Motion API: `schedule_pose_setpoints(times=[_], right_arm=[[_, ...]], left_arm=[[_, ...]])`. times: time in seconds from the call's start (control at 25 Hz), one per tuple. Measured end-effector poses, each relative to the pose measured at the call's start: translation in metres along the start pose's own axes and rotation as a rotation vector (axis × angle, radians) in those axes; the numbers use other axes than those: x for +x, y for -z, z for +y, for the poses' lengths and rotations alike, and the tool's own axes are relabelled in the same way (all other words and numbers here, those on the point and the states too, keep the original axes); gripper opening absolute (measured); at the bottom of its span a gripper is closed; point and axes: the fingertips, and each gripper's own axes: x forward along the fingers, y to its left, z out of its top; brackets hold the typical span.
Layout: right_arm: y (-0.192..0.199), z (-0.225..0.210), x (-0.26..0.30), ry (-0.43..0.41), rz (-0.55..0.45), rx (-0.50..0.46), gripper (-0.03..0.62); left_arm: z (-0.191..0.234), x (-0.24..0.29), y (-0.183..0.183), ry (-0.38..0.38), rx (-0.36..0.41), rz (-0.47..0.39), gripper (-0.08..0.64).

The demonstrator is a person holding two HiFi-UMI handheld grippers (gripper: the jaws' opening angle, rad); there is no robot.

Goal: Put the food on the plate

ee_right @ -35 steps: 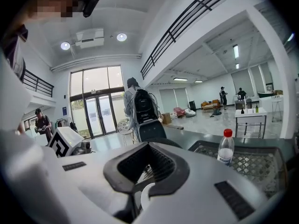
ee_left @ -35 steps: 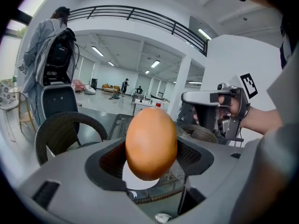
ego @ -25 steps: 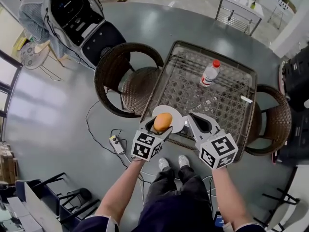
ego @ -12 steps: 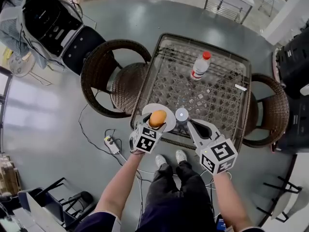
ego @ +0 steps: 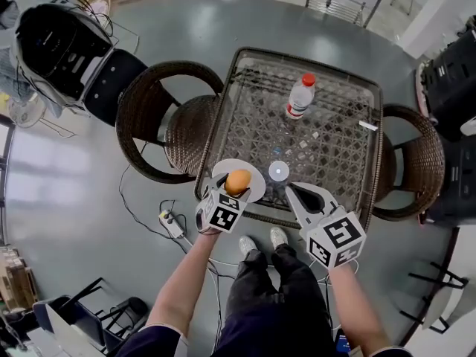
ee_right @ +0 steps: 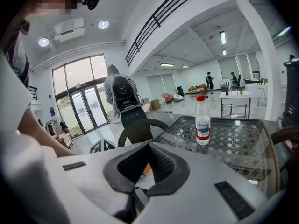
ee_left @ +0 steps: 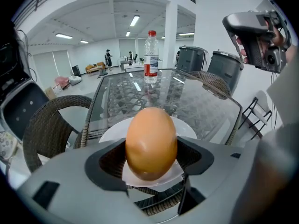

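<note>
— Step in hand?
— Carrying, close to the put-down. At far left, left gripper (ego: 236, 190) clamped on the food (ego: 237, 181), with 1 pad pressing each of its 2 sides. Held in the air over the white plate (ego: 253, 169), at the near edge of the glass table (ego: 335, 155). Apparently not yet touching the plate.

— Lie of the food?
— Brown and egg-shaped. In the left gripper view, long axis upright, crossing the line between the jaws. Seemingly narrower end up, blunt end down toward the plate.

— Next move?
— Probably lowering to bring the blunt end onto the plate, then easing the jaws apart slowly. Likely to topple and roll once freed, being so round. Better released low and over the middle, away from the rim.

— Further right?
— Just beside the plate, 1 small round disc (ego: 278, 172) on the glass. Then the right gripper (ego: 301, 192), jaws together on nothing, hovering over the near edge, apart from the food. Farther back, 1 bottle (ego: 299, 97) standing upright.
</note>
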Motion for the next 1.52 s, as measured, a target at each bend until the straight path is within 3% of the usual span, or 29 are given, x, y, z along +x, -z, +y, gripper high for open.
schedule_pose_setpoints(times=[0.24,0.48,1.0,1.24,1.52], right_arm=[[0.003,-0.002,0.002,-0.003,-0.001,0.002,0.005],[0.003,0.002,0.005,-0.009,0.004,0.000,0.005],[-0.008,0.004,0.003,-0.019,-0.015,0.002,0.005],[-0.018,0.001,0.000,-0.036,-0.036,-0.013,0.005],[-0.043,0.026,0.002,-0.087,-0.071,-0.060,0.005]], left_arm=[[-0.001,0.003,0.005,-0.007,0.024,0.007,0.324],[-0.006,0.003,0.008,0.003,0.103,-0.011,0.325],[-0.005,-0.026,0.000,-0.013,0.082,-0.070,0.367],[-0.011,-0.063,-0.026,-0.060,0.027,-0.171,0.365],[-0.023,-0.137,-0.069,-0.038,-0.076,-0.360,0.335]])
